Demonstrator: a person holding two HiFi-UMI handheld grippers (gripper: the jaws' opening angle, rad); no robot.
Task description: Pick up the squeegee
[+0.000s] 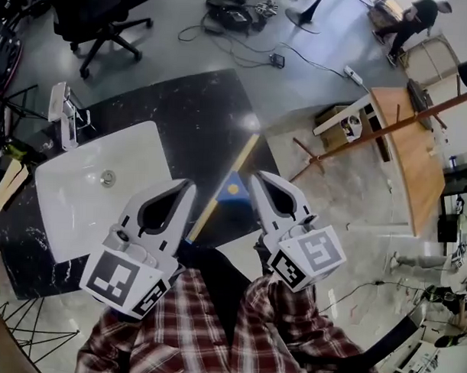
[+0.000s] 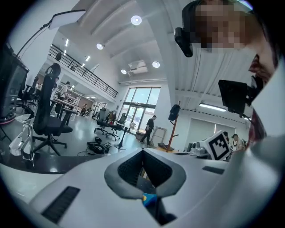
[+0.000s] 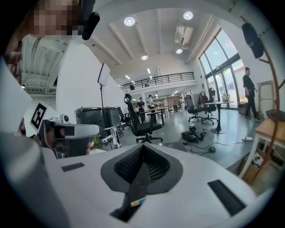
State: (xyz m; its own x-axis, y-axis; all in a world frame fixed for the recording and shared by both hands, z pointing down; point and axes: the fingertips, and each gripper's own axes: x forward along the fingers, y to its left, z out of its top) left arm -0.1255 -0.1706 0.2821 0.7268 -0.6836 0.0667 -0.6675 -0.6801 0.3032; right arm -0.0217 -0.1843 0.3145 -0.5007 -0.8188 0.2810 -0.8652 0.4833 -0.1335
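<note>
left tongs (image 1: pixel 188 185) and right tongs (image 1: pixel 257 176) are both closed and empty. you hold them level, one each side of the squeegee (image 1: pixel 232 190). it lies flat on the bench (image 1: pixel 198 116) beside the sink (image 1: pixel 84 188), free to be gripped. open one pair of tongs before descending.

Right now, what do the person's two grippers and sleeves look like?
The left gripper and the right gripper are white plastic. Their tapering jaws are lined with dark ribbed pads. Each carries a marker cube with black-and-white squares. The sleeves are red, white and dark plaid.
</note>
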